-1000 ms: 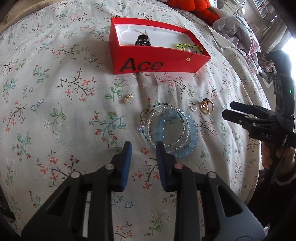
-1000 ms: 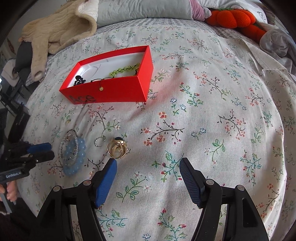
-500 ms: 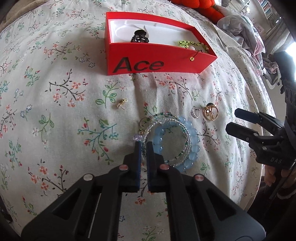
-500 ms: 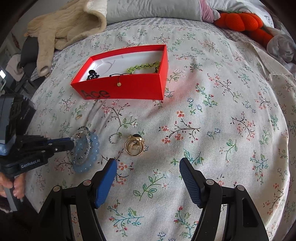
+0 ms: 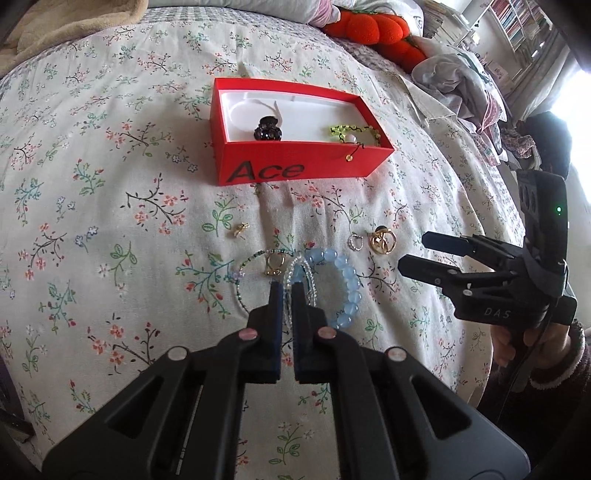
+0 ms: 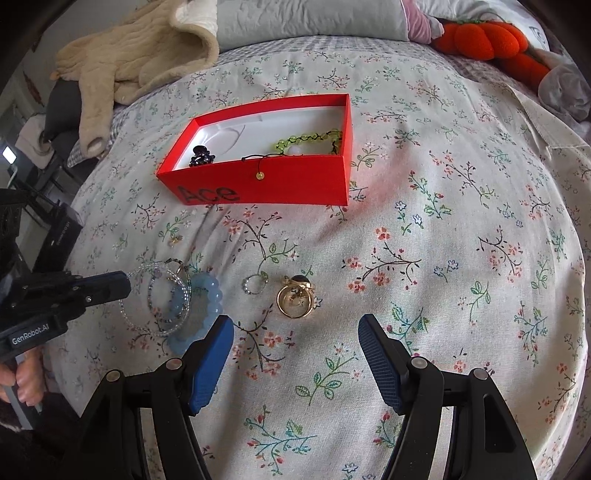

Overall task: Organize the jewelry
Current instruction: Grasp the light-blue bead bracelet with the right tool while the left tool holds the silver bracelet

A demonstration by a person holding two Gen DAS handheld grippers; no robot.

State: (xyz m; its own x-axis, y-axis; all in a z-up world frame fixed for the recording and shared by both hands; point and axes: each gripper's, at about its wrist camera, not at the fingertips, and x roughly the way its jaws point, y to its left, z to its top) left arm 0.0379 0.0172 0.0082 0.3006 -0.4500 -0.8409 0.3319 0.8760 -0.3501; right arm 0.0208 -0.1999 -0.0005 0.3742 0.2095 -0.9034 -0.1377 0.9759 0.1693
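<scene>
My left gripper (image 5: 287, 288) is shut on the clear bead bracelet (image 5: 301, 275) and lifts its edge, with the blue bead bracelet (image 5: 347, 284) against it. A thin green bead bracelet (image 5: 251, 258) with a gold ring (image 5: 274, 263) lies beside them. A gold earring (image 5: 240, 230), a small silver ring (image 5: 354, 242) and a big gold ring (image 5: 382, 240) lie on the bedspread. The red box (image 5: 295, 168) holds a dark hair clip (image 5: 266, 129) and a green bead necklace (image 5: 354, 133). My right gripper (image 6: 295, 345) is open, just short of the big gold ring (image 6: 295, 297).
A beige garment (image 6: 136, 55) and grey pillow (image 6: 306, 18) lie at the back. An orange plush (image 6: 487, 37) and crumpled clothes (image 5: 461, 85) sit at the far right. The bed's edge drops off by the left gripper (image 6: 110, 290).
My left gripper has closed on the clear bracelet and pulled it up and apart from the pile. The right gripper has moved closer to the gold ring.
</scene>
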